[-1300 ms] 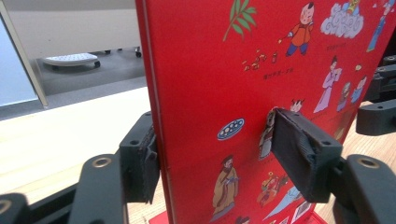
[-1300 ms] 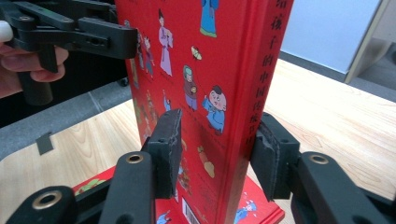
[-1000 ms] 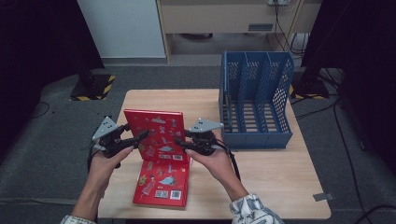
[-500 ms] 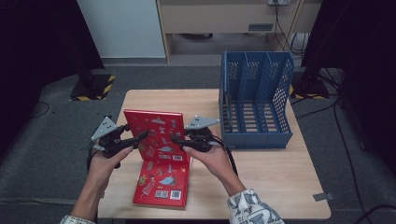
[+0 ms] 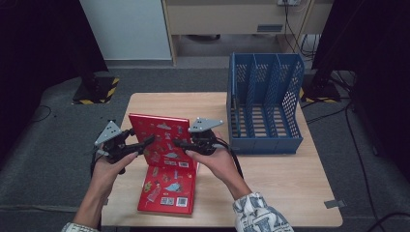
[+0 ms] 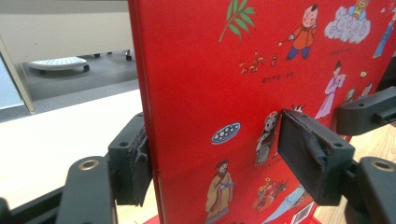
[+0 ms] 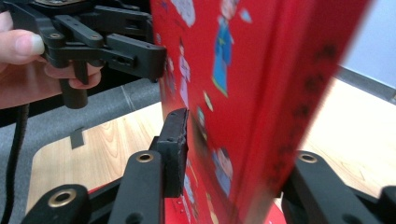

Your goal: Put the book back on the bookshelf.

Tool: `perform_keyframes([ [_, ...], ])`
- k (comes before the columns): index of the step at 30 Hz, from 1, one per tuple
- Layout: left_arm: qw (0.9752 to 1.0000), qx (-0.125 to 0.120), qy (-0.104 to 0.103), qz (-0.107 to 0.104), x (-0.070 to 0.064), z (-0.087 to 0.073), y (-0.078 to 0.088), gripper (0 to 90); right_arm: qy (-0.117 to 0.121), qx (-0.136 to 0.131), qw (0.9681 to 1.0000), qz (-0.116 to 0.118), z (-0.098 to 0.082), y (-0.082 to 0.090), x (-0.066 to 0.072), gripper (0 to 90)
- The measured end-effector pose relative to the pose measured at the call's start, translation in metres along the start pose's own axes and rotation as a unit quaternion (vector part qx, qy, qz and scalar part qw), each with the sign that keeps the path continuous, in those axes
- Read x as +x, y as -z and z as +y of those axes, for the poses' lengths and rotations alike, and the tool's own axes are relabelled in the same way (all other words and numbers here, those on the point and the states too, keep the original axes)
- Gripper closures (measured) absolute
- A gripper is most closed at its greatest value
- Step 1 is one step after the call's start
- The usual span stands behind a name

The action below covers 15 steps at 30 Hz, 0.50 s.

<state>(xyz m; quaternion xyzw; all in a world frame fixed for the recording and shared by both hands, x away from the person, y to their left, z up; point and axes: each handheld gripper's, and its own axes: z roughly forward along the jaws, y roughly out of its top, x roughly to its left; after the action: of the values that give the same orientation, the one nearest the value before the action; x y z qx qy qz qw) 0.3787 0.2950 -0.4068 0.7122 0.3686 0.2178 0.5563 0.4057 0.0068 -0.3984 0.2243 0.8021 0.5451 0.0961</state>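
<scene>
A red picture book [image 5: 159,137] stands tilted on its lower edge, between my two grippers. My left gripper [image 5: 147,141] straddles its left edge; its jaws have just been opening. In the left gripper view one pad [image 6: 135,163] rests on the back of the book [image 6: 224,84], and the other pad [image 6: 308,154] stands just off the cover. My right gripper [image 5: 178,143] is shut on the book's right edge, its jaws having just been closing. In the right gripper view its left pad [image 7: 175,144] meets the cover [image 7: 243,93], and the other jaw is hidden behind the spine.
A second red book [image 5: 167,191] lies flat on the wooden table [image 5: 270,179] under the standing one. A blue slotted file holder [image 5: 263,111] stands at the back right. The table's right half is bare wood.
The right gripper has shifted slightly left along the standing book. The left hand and the book have stayed in place.
</scene>
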Motion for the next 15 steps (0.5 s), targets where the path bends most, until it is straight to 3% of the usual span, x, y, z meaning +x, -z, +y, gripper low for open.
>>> perform_keyframes([
  [6, 1.0, 0.002, -0.001, 0.004, 0.0, -0.004, 0.001, 27.6, 0.01, 0.001, 0.9999, -0.005, 0.001, 0.0, 0.003, 66.5],
  [10, 0.9999, 0.002, 0.012, 0.01, 0.001, -0.013, 0.002, 23.4, 0.007, -0.004, 1.0, -0.003, -0.001, 0.002, 0.005, 70.9],
  [15, 0.9997, 0.011, 0.02, -0.006, 0.001, -0.026, -0.002, 23.5, 0.012, -0.005, 0.9999, -0.004, -0.003, 0.003, 0.008, 72.5],
])
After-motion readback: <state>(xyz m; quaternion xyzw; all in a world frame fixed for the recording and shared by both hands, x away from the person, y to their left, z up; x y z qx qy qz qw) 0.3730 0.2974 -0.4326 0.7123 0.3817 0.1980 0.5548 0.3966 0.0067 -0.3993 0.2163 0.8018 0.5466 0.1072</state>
